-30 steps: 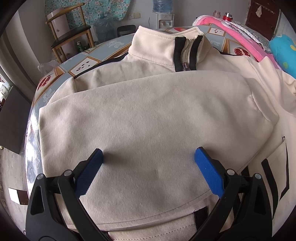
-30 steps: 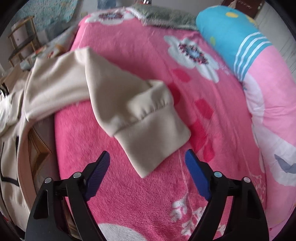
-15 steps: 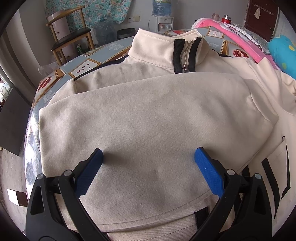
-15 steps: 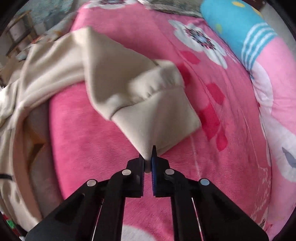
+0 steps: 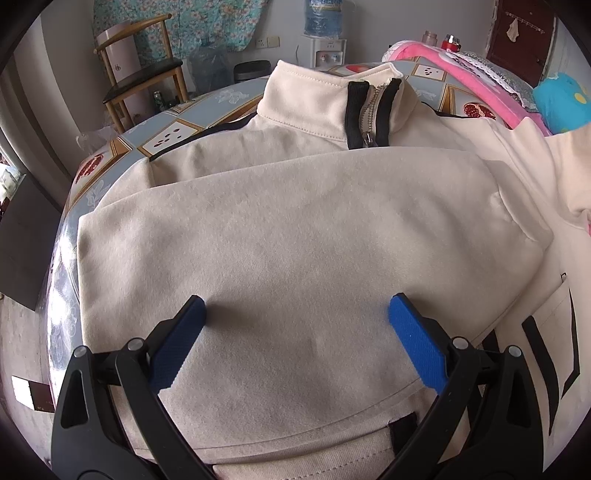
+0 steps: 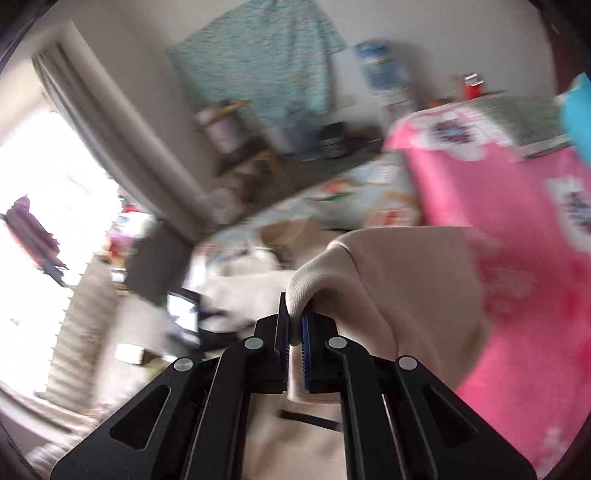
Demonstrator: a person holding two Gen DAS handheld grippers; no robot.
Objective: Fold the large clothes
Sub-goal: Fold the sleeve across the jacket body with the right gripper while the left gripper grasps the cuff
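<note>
Fingers (image 6: 309, 328) of the right gripper (image 6: 295, 325) clench the sleeve (image 6: 388, 280), seen only there; left gripper (image 5: 297, 314) spread above the sweatshirt (image 5: 295, 236).

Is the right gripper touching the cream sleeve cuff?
Touching. The right wrist view shows the right gripper shut on the cream sleeve cuff, fabric pinched between its blue pads.

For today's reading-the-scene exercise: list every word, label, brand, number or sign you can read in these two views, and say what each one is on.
None can be read.
Water bottle label: print too small to read.
Pale box on the chair: a small dark mark, not legible.
Cream jacket: only black stripes, no lettering.
Right wrist view: blurred by motion throughout, nothing legible.
</note>
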